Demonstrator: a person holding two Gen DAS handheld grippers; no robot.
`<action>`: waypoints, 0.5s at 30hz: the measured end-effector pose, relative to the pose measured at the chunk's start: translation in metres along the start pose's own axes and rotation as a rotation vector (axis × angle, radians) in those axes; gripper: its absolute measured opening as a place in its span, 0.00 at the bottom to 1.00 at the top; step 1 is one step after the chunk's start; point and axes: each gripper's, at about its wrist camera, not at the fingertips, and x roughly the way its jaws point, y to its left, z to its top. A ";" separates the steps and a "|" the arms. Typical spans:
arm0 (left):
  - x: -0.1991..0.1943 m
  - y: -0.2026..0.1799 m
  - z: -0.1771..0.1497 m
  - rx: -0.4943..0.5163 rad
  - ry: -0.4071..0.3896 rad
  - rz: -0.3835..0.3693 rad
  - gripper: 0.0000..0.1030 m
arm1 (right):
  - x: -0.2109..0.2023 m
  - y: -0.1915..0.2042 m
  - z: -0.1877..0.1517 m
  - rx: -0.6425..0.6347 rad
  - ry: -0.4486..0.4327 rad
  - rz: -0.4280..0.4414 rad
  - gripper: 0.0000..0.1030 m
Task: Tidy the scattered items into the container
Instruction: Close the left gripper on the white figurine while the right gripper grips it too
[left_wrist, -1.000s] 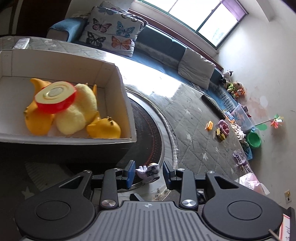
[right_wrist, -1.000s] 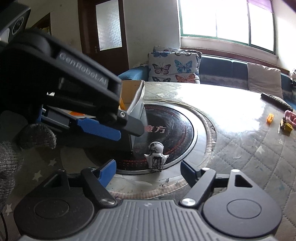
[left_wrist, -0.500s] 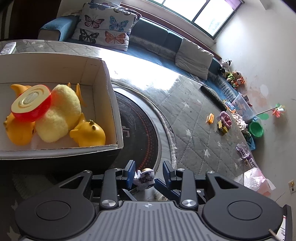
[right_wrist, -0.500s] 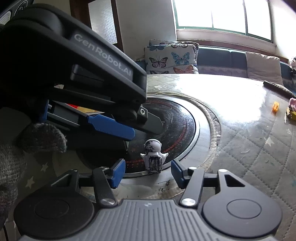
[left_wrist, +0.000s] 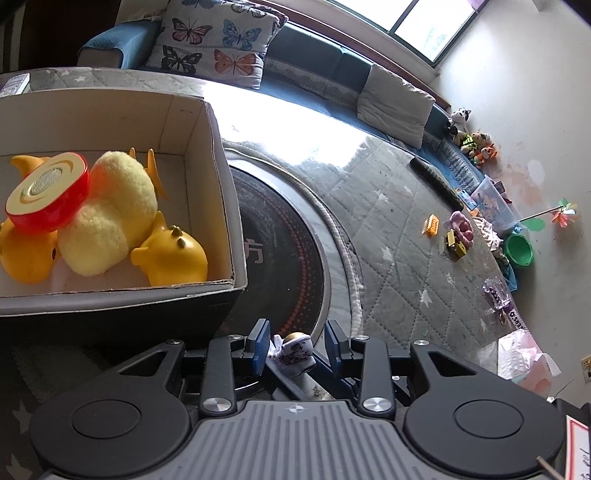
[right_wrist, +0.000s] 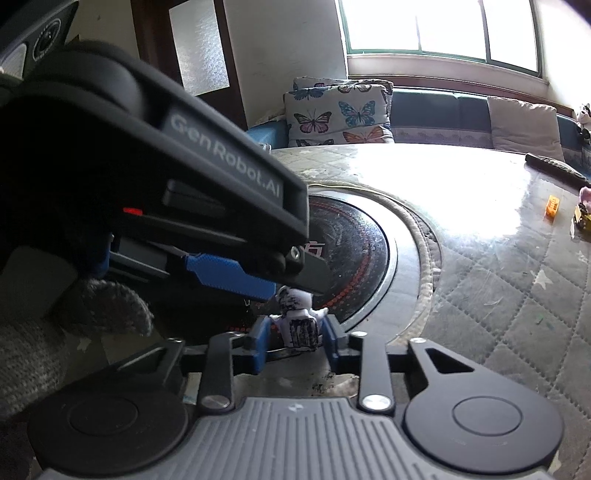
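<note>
At the bottom centre of the right wrist view, the right gripper (right_wrist: 295, 345) has its blue pads on either side of a small white figurine (right_wrist: 300, 325) with black markings, and the pads appear to press against its sides. The figurine stands upright at the near edge of a round black cooktop (right_wrist: 354, 251) set into the table (right_wrist: 498, 288); a white Chinese character is printed on the cooktop just beyond the toy.

The left gripper (right_wrist: 229, 275) fills the upper left of that view, its black body lettered "GenRobot.AI" in grey, with a small red light glowing beneath. One blue pad ends just above the figurine's head. In the left wrist view, the left gripper (left_wrist: 297, 345) has its pads set apart, with the figurine (left_wrist: 293, 350) lying in the gap between them and the right gripper's blue fingers reaching in from below.

A cardboard box (left_wrist: 221, 192) takes up the left of that view, resting partly over the cooktop (left_wrist: 291, 258). It holds a fluffy yellow toy (left_wrist: 110, 214), orange rubber toys (left_wrist: 173, 258) and a red disc (left_wrist: 48, 192).

At the right, small toys (left_wrist: 458, 236) lie scattered on the quilted cover.
</note>
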 end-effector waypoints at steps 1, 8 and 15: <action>0.000 0.000 0.000 -0.002 0.001 -0.003 0.32 | -0.001 0.000 0.000 0.001 0.001 0.000 0.26; -0.004 0.007 -0.004 -0.027 0.013 -0.036 0.28 | -0.009 0.008 -0.001 -0.020 -0.009 0.002 0.25; -0.021 0.007 -0.013 -0.035 -0.002 -0.064 0.25 | -0.027 0.019 -0.003 -0.051 -0.027 0.009 0.24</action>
